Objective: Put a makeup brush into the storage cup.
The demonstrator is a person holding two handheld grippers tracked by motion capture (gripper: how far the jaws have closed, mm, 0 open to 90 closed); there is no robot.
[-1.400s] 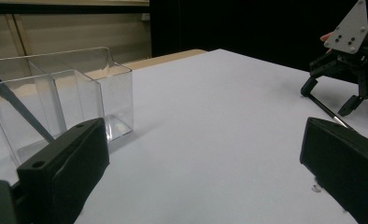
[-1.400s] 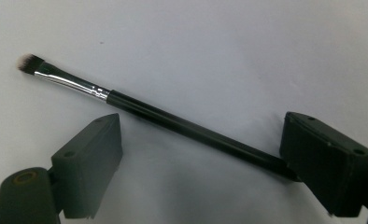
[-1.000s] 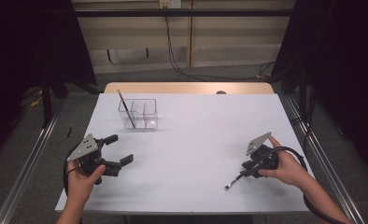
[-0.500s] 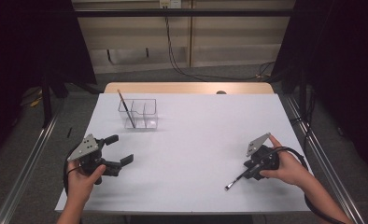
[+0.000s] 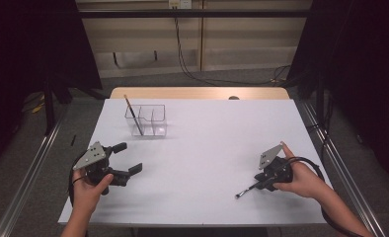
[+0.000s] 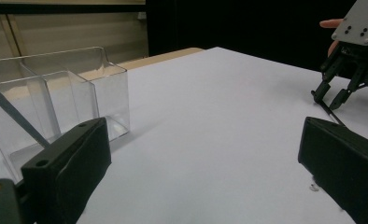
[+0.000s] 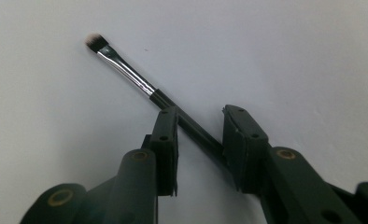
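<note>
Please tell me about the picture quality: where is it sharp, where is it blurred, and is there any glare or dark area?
High view: white table evenly lit, surroundings dark. Left gripper view: near jaws soft, clear box faintly reflective. Right gripper view: brush sharp, a glint on its metal ferrule; the right hand-held gripper slightly blurred.

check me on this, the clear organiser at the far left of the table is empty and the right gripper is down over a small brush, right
Not quite: the clear organiser is not empty. The high view shows a long brush leaning in its left compartment. The rest holds: the right gripper is down over a small brush lying on the table.
</note>
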